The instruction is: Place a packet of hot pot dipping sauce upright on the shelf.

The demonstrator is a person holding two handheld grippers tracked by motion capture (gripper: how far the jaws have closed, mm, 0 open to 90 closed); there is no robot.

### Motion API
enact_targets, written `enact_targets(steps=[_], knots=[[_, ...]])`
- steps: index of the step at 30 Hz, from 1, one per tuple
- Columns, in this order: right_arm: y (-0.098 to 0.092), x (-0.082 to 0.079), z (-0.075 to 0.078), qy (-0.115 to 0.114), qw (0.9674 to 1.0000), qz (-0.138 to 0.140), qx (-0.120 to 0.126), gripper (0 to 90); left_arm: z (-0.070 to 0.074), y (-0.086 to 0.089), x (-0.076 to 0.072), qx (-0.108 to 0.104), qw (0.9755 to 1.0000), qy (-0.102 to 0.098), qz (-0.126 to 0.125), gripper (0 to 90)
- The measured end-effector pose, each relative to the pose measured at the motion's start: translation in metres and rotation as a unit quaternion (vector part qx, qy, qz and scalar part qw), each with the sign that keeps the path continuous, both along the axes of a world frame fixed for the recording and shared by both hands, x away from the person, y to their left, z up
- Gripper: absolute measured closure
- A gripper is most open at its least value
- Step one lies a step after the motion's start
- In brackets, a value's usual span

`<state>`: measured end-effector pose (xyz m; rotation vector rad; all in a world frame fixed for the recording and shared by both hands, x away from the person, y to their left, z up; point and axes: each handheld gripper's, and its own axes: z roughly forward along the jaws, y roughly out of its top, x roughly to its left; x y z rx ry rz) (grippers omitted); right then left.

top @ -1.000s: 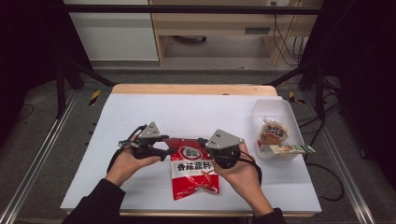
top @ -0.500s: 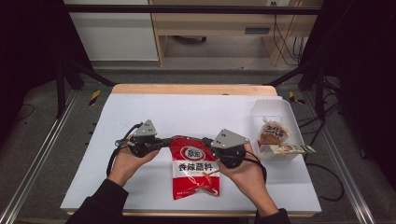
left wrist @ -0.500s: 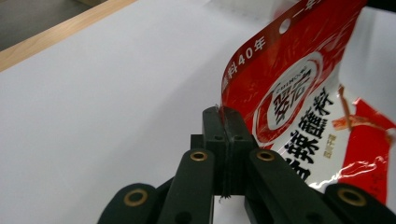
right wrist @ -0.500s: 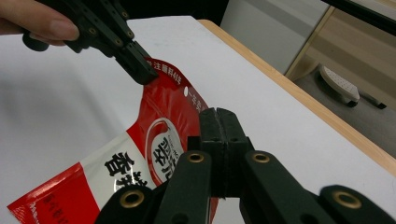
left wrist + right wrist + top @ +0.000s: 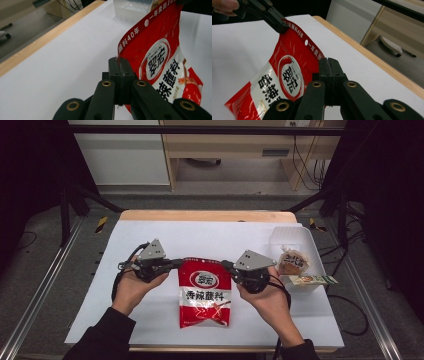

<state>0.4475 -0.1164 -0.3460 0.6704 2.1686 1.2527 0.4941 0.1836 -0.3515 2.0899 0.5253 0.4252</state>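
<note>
Lifted since earlier, red sachet [image 5: 205, 292] hangs lengthwise toward the person, both grippers clamping its top corners.

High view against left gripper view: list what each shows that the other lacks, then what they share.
High view alone: the person's two hands, the left hand and the right hand, the right gripper clamped on the red printed seasoning pouch's top corner, and small snack packets in the clear plastic tub.

Left gripper view alone: the black pads pressed shut on the pouch's edge, seen close.

Shared: the pouch, the tub, the white table sheet, the wooden table edge.
</note>
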Motion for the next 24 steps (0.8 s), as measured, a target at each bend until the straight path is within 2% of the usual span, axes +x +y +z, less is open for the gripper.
enact_targets(steps=[4,7,10,13,17,23,24], knots=[[0.0,0.001,0.007,-0.004,1.0,0.0,-0.001,90.0,0.015,0.002,-0.003,0.003,0.9999,-0.012,-0.004,90.0],[-0.001,0.003,0.009,0.005,0.9999,0.011,0.0,90.0,0.02,0.004,-0.007,0.008,0.9997,-0.023,-0.008,90.0],[-0.001,0.004,0.01,0.013,0.9995,0.025,-0.017,76.7,0.022,0.007,-0.011,0.007,0.9995,-0.03,-0.006,90.0],[0.0,0.006,0.009,0.018,0.999,0.024,-0.035,62.5,0.024,0.01,-0.013,0.002,0.9994,-0.033,-0.007,90.0],[0.0,0.01,0.009,0.028,0.9984,0.029,-0.04,49.9,0.024,0.011,-0.015,0.001,0.9993,-0.037,-0.01,90.0],[0.005,0.02,0.005,0.046,0.9968,0.046,-0.046,39.2,0.027,0.009,-0.017,0.004,0.9989,-0.042,-0.019,90.0],[0.006,0.022,0.004,0.059,0.9963,0.045,-0.043,37.7,0.027,0.009,-0.018,0.003,0.9989,-0.043,-0.02,90.0]])
